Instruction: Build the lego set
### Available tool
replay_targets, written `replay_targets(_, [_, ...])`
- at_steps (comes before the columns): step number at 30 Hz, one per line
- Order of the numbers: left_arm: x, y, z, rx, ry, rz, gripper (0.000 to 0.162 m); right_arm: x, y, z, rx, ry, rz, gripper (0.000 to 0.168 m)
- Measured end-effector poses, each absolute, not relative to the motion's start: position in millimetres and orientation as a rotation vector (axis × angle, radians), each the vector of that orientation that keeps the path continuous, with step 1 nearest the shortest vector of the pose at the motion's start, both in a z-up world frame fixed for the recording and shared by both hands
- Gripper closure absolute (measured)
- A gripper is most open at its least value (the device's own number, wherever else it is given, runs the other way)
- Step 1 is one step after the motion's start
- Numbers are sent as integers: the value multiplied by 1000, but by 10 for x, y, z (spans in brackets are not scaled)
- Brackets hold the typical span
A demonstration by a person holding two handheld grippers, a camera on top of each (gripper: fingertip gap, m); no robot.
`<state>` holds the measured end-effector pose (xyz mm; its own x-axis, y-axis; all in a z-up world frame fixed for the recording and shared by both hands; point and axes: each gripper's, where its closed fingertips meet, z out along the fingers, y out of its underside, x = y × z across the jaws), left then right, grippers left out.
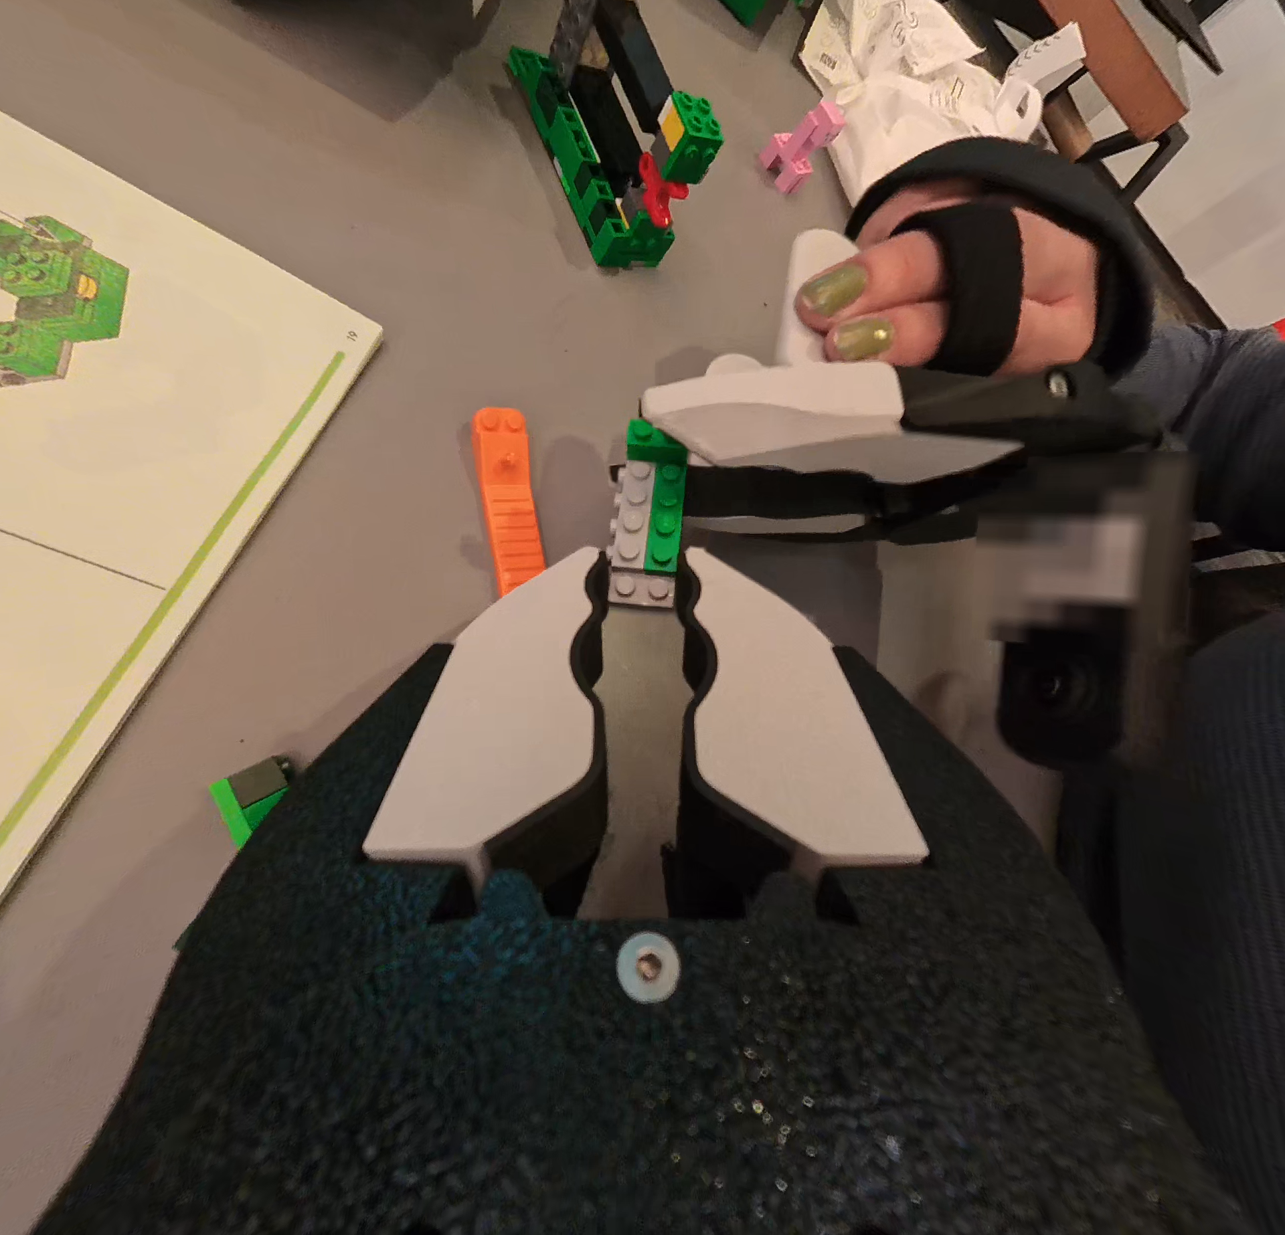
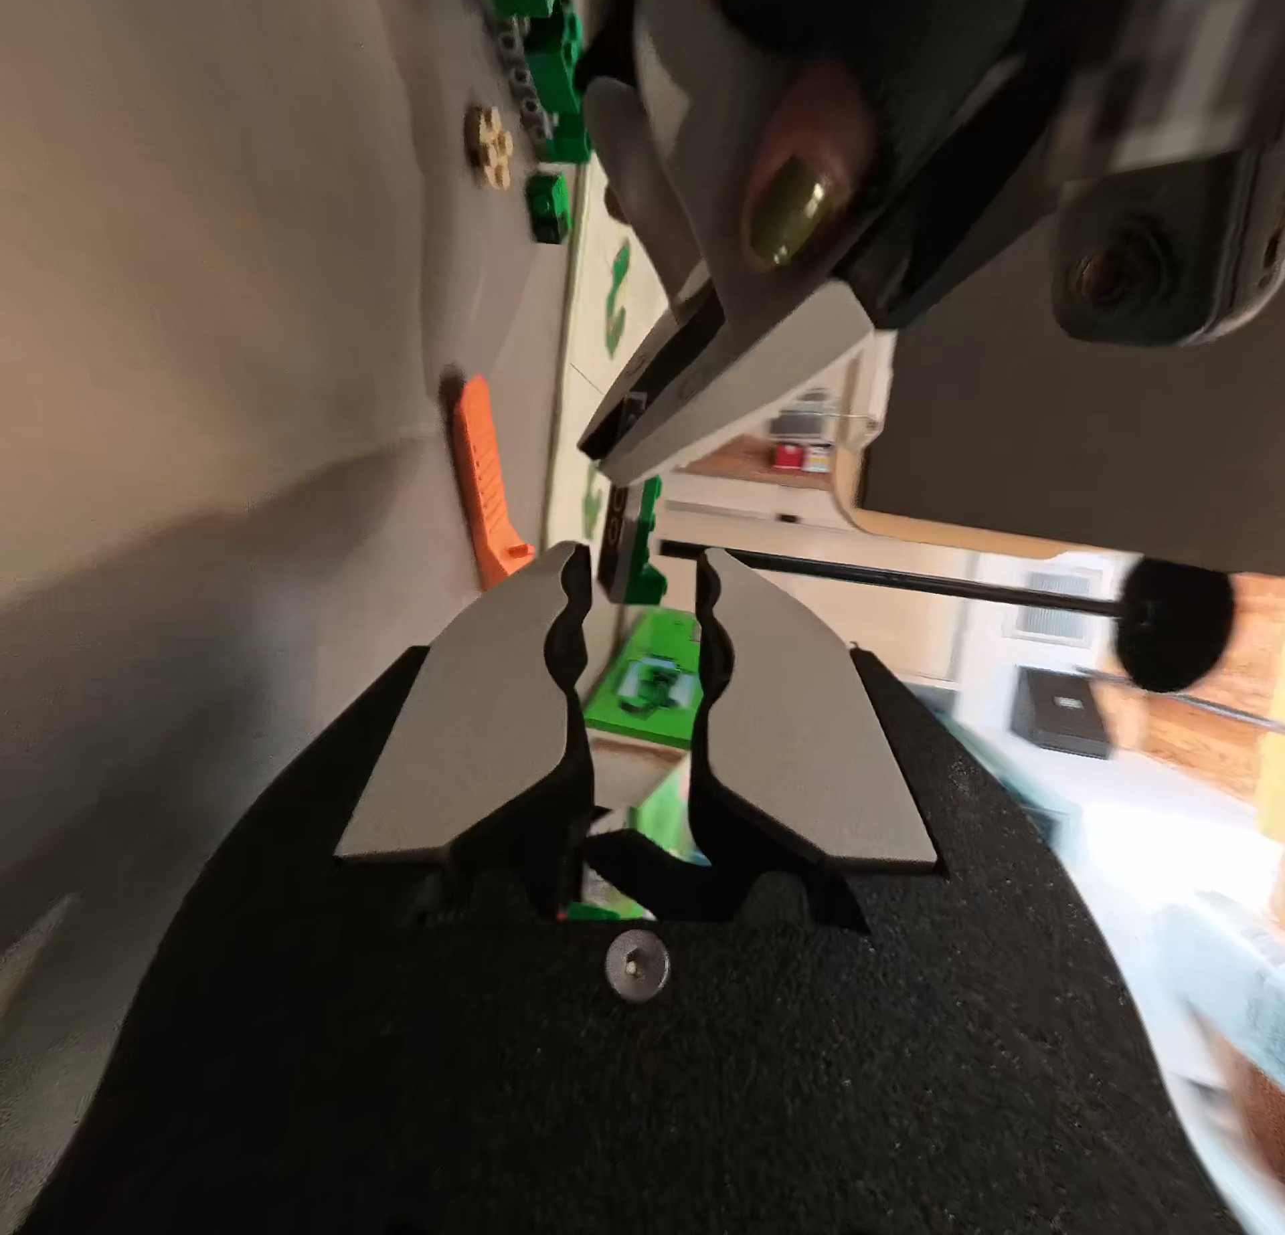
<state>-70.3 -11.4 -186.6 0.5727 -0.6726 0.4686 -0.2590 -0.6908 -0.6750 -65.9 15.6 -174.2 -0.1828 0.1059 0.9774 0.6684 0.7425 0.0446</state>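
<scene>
Small grey-and-green lego piece (image 1: 650,527) (studs showing), clamped by left hand-held gripper (image 1: 641,579), right hand-held gripper (image 2: 643,576) parted around it, above grey table (image 1: 389,242).

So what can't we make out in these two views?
- brick assembly: its top end is covered by a finger of the right gripper in the left wrist view.
- instruction booklet: cut off by the left edge.
- small green brick: partly behind the body of the left gripper.
- loose bricks: motion-blurred in the right wrist view.
</scene>
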Motion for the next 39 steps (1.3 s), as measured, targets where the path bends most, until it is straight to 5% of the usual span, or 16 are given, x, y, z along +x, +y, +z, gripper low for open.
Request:
replay_targets(5, [-716, -139, -1840, -2257, 707, -1075, 144, -667, 44, -1816, -824, -1765, -159, 126])
replay_targets(21, [-576, -296, -1669, -2143, 778, -1363, 144, -640, -33, -1726, -876, -1722, 99, 152])
replay_targets(24, [-648, -371, -1436, -2010, 813, -1419, 116, -632, 3, -1682, -904, -1685, 96, 152])
replay_targets(33, [-1695, -159, -1909, -2200, 1172, -418, 127, -648, 199, -1852, -995, -1669, -3, 152])
replay_targets(39, [-1638, -74, -2081, -2117, 1470, -366, 135, -654, 193, -1892, -987, -1692, 19, 152])
